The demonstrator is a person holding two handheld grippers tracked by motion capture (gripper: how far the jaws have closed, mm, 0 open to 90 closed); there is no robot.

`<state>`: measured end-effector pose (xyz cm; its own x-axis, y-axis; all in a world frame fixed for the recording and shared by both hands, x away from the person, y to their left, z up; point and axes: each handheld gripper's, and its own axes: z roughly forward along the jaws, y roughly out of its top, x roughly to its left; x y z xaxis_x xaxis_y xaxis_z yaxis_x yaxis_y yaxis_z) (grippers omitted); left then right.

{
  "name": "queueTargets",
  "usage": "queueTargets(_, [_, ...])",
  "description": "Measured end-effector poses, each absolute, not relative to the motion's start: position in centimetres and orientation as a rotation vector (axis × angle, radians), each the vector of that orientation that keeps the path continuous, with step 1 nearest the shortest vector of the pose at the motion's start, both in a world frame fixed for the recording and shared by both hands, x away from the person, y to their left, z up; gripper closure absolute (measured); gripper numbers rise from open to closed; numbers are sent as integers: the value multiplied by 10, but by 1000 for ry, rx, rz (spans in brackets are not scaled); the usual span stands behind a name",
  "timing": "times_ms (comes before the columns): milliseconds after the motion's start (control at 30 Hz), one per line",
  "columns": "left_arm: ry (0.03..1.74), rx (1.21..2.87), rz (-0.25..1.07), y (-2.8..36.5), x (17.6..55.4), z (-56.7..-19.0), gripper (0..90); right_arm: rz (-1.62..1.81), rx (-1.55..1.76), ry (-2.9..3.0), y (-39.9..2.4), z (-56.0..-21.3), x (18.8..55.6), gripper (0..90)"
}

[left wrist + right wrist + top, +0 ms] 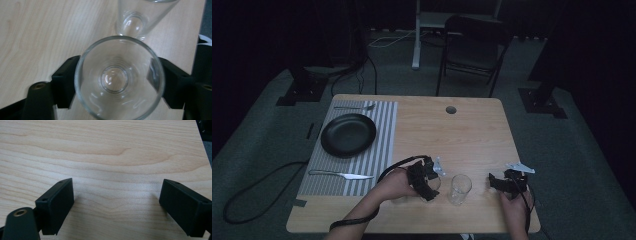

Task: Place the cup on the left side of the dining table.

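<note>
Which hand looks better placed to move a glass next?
Probably the left. The left gripper has its jaws pressed on either side of the near glass, beside the second glass. The right gripper is open over bare table.

A wooden table [472, 130] is seen from above. A black plate [348, 134] is set on a striped mat [382, 150] at nine o'clock, with a fork [354, 107] beyond and a knife [341, 174] nearer. At six o'clock, a glass [460, 189] is flanked by the left gripper [428, 179] and right gripper [504, 183].
</note>
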<state>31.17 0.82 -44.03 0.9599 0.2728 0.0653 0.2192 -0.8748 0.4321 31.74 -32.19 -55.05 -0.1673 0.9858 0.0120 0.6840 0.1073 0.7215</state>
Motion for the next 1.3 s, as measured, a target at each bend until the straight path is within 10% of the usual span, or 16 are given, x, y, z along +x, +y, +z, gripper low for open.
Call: queueTargets(1300, [603, 2597, 236, 31, 350, -410, 287, 825, 1622, 1910, -322, -550, 317, 120])
